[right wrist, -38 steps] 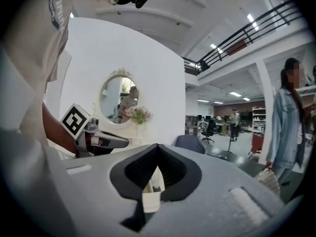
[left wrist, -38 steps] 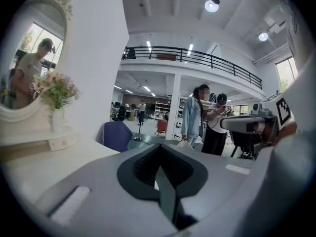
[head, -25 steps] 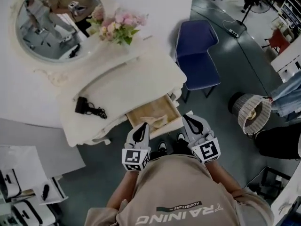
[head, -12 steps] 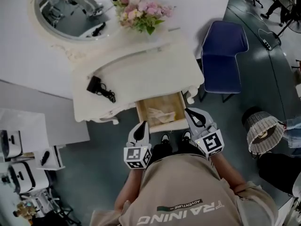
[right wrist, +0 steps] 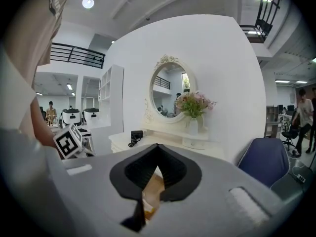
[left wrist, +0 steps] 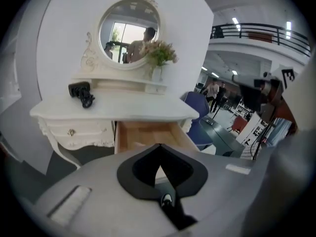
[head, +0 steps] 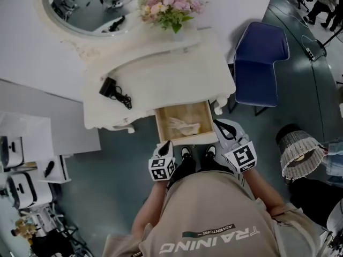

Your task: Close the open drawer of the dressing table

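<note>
The drawer (head: 167,116) stands pulled well out from the right half of the white dressing table (head: 161,82), its bare wood tray open to the room and its white front panel facing the person. A pale crumpled item (head: 185,125), paper or cloth, lies low inside.

The left gripper (head: 165,145) sits just off the panel's left corner and the right gripper (head: 218,126) by its right corner. I cannot tell whether either touches it. Both are clenched, tips meeting, with nothing between the jaws.

The drawer looks rigid and fairly light, and should slide straight in. I judge the flat front panel the place to press, evenly at both ends so the tray does not skew and bind. No grasp seems needed.

On the tabletop lie a black charger with its cord (head: 110,88), a vase of flowers (head: 169,7) and an oval mirror (head: 80,7). A blue chair (head: 260,58) stands to the right.
</note>
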`<action>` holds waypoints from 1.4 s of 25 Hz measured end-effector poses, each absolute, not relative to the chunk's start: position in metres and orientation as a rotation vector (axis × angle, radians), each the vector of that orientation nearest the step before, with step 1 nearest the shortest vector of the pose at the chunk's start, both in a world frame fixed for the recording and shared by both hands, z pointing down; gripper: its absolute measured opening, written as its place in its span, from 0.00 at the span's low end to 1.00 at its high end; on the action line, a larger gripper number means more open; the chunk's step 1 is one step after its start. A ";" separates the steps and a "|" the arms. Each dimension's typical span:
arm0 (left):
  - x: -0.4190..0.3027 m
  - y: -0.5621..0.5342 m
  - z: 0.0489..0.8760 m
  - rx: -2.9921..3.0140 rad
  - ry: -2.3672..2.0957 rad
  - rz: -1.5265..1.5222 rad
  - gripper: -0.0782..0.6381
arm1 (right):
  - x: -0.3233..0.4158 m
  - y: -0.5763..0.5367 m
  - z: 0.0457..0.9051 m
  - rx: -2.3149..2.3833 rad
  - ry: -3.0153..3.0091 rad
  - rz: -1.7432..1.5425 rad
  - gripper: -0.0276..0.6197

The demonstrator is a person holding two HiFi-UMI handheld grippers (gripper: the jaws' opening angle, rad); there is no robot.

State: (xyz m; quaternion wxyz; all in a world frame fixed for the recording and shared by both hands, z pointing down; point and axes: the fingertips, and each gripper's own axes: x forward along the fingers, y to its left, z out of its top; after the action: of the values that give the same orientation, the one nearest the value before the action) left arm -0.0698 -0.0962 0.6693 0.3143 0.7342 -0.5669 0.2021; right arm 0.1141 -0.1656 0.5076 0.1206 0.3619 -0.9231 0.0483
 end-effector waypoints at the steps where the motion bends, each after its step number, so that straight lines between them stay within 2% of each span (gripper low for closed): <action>1: -0.073 -0.092 0.688 1.898 -1.470 0.568 0.13 | 0.114 -0.166 0.506 1.061 -2.695 0.133 0.05; 11: -0.080 -0.062 0.802 1.656 -1.272 0.734 0.13 | 0.128 -0.152 0.507 1.133 -2.617 0.136 0.05; 35: -0.097 -0.152 0.810 1.714 -1.202 0.718 0.13 | 0.106 -0.178 0.512 1.216 -2.549 0.190 0.05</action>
State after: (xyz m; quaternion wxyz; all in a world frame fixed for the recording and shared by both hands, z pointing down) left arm -0.0971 -0.1520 0.8104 0.4480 0.6924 -0.4856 0.2899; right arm 0.1065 -0.1784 0.5118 0.1550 0.4243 -0.8897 0.0665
